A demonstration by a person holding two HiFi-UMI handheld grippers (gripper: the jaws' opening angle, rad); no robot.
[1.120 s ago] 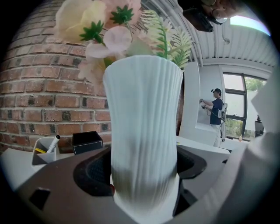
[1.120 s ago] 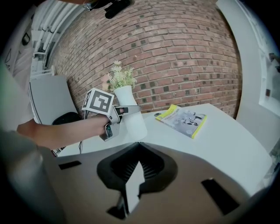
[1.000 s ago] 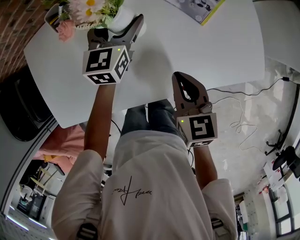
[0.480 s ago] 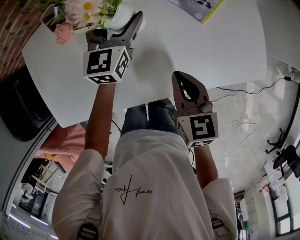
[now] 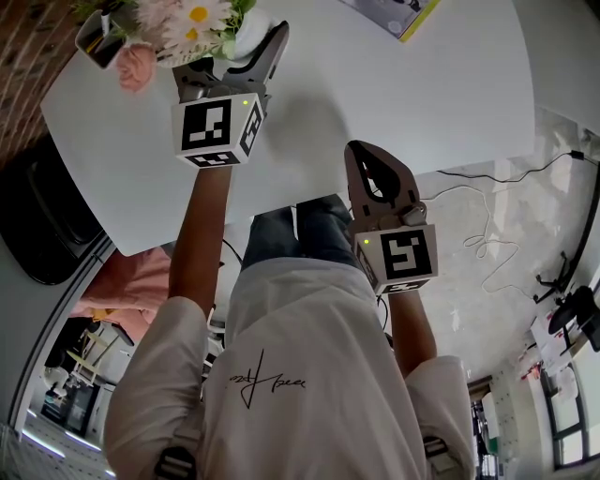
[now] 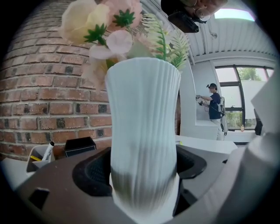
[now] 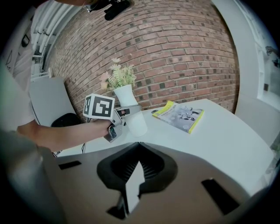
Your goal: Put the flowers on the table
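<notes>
The head view looks steeply down onto the white table (image 5: 375,103). The left gripper view sits right against the ribbed white vase (image 6: 144,131), facing the red brick wall (image 6: 39,100). The right gripper view, farther back, faces the same vase and wall.

I can read nothing here: the script on the shirt (image 5: 265,382) is a scrawl, and the print on the booklet (image 7: 179,116) is too small.

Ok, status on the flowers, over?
Left gripper shut on white vase of flowers, at the table corner; touchdown unclear. Right gripper shut, empty. Book well clear.
</notes>
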